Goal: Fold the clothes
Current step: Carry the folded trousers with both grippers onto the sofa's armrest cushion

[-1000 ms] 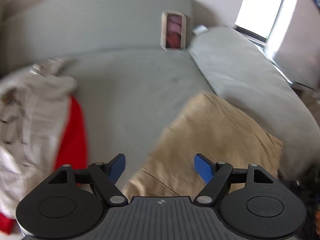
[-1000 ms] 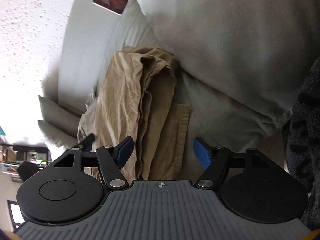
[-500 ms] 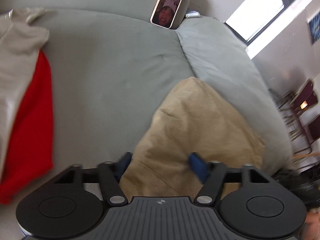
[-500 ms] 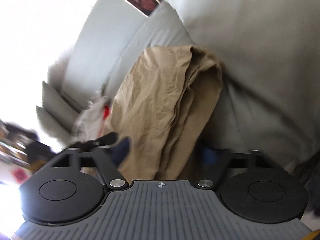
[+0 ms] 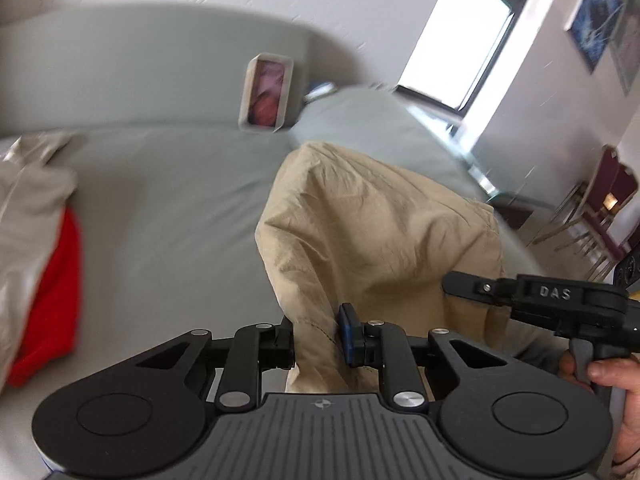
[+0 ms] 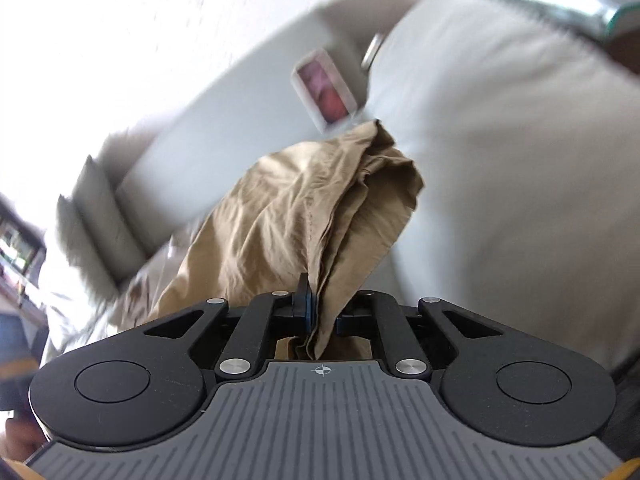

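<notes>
At the bottom centre of the left wrist view, our left gripper (image 5: 318, 338) has its fingers pressed together on cloth. Our right gripper (image 6: 316, 314) is closed the same way. At the right edge of the left view, our right hand (image 5: 618, 384) grips that tool's handle.

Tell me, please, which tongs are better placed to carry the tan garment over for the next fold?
Probably the left tongs: shut on the tan garment, with open couch beside them. The right tongs are also shut on it.
</notes>
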`<state>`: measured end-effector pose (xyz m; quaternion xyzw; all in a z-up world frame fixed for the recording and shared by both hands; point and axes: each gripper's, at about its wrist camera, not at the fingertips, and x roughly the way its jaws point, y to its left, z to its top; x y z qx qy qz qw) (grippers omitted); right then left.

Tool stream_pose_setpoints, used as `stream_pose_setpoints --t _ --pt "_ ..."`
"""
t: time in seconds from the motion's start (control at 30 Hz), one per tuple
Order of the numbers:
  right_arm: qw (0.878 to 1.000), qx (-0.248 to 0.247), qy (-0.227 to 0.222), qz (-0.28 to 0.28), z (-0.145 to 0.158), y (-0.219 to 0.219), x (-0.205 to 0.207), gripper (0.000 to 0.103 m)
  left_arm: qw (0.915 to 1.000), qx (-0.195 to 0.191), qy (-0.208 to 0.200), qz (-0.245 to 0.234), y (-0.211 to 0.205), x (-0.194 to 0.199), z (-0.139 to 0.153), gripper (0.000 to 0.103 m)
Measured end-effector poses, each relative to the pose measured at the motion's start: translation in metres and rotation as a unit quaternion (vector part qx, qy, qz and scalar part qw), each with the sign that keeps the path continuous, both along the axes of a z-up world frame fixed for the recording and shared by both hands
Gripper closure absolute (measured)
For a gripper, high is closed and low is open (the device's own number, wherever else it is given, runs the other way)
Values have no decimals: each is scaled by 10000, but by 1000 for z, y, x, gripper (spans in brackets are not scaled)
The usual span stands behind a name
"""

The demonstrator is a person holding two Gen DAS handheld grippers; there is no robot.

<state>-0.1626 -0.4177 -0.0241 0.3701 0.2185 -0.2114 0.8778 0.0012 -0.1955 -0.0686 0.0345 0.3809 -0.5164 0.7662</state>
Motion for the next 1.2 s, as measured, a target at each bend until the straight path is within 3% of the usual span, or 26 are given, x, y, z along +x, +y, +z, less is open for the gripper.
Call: stream_pose_setpoints --t 0.2,0.37,0.5,0.53,0.57,0.63,0.73,0.8,0.9,0.97,1.03,1.13,1.2 --pt "9945 -478 7 -930 40 -65 -59 93 9982 -370 220 -428 -95 -35 12 84" --pt "9907 -382 200 -1291 33 -122 -73 92 9933 -484 816 -666 -173 -48 6 84" --pt "9868 -273 356 -1553 25 -167 -80 90 9943 -39 945 -499 -231 -44 -24 78" --pt "9862 -288 476 -1560 20 -175 -79 81 9942 177 962 -435 -240 -41 -35 71" --pt "9855 -325 638 -1536 13 -181 -75 72 9949 205 894 -430 -241 -40 -39 61" --pt "9839 -436 857 -1508 4 -188 -75 50 9963 178 719 -444 -241 -37 -45 52" --pt "9819 -714 869 -1526 5 -180 -93 48 9985 -38 50 -552 -215 -46 -26 44" --pt "9758 -1211 744 -1661 17 -167 -107 43 9965 -250 -537 -586 -195 -55 -11 42" --pt "9628 -1961 495 -1792 38 -149 -123 40 9897 -704 -911 -849 -179 -71 4 50" --pt "9629 -2166 325 -1576 46 -150 -115 59 9846 -848 -963 -1187 -185 -84 8 85" --pt "9688 -2039 383 -1353 41 -161 -93 88 9808 -735 -1014 -1494 -205 -100 0 93" --pt "9717 -1966 649 -1137 24 -181 -61 90 9748 -504 -1025 -1917 -235 -121 -14 99" --pt "9688 -2018 971 -1067 7 -196 -44 90 9749 -290 -755 -2074 -250 -124 -28 101"
